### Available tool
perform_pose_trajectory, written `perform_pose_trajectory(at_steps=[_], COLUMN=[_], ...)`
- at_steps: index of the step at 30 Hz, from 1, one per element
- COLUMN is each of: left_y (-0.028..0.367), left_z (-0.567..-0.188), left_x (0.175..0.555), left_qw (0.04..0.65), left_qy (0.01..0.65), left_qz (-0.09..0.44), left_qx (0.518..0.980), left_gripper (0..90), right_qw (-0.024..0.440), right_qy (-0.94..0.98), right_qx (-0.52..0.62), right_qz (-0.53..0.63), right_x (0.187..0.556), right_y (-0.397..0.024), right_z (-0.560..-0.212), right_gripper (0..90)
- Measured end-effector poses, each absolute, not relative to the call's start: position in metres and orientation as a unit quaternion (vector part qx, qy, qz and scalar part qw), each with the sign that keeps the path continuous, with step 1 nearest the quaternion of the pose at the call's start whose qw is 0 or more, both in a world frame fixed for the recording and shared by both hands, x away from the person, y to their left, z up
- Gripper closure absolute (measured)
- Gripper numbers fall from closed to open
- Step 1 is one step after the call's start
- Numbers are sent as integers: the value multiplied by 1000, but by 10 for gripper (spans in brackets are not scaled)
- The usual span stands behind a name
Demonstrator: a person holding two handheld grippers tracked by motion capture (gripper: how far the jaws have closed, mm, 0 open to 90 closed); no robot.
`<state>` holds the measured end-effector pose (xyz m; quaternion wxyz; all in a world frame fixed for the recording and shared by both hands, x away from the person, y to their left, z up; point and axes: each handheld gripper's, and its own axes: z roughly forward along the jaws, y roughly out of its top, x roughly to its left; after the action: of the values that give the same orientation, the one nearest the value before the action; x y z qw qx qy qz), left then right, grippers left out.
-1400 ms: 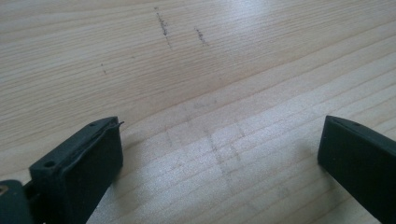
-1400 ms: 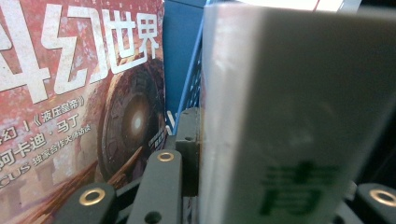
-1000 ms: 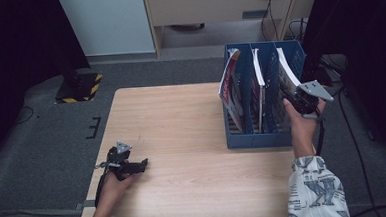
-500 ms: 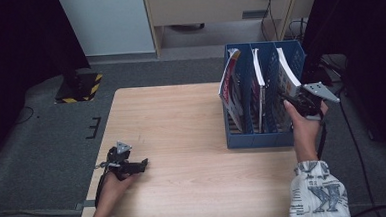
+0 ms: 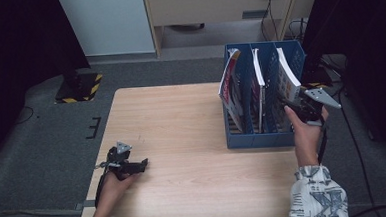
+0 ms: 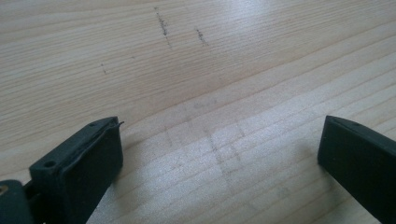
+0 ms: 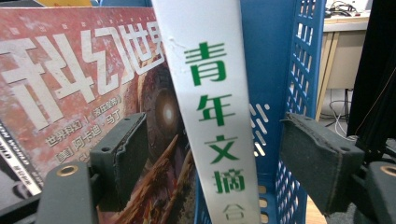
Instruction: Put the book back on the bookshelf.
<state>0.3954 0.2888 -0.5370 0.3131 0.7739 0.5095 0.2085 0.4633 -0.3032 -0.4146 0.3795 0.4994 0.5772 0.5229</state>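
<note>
Grey carpet is surrounding a pale wooden table, with a white cabinet and a wood-fronted unit standing behind it. At the table's right edge a blue rack with perforated walls is standing upright, split into slots that are holding magazines. One magazine is leaning in the left slot, a thin one is standing upright in the middle slot, and a thick white-spined book is tilting in the right slot, its top rising above the rack's rim. In the right gripper view that book is showing a plain white spine with green Chinese characters running down it, and a reddish science-fiction cover with large white characters is lying behind it to the left. The right tool is hovering at the rack's near right corner, held by a hand in a patterned sleeve; its jaws have just been opening and are now standing wide on either side of the white spine, with the pads clear of it. The left tool is resting low on the table's near left part, well apart from the rack, and its jaws are gaping wide over bare wood grain with nothing between them.
</note>
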Motion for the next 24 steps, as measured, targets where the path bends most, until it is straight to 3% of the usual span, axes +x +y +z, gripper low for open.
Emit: perform_pose_trajectory(at_steps=[24], left_y=[289], left_z=[-537], left_x=[395], left_qw=[313], left_qy=[510], left_qz=[208], left_qx=[774], left_gripper=[0], right_qw=[383], right_qy=[587], right_qx=[496], right_qz=[513], right_x=[441], right_y=[-300], right_z=[-415], right_gripper=[133])
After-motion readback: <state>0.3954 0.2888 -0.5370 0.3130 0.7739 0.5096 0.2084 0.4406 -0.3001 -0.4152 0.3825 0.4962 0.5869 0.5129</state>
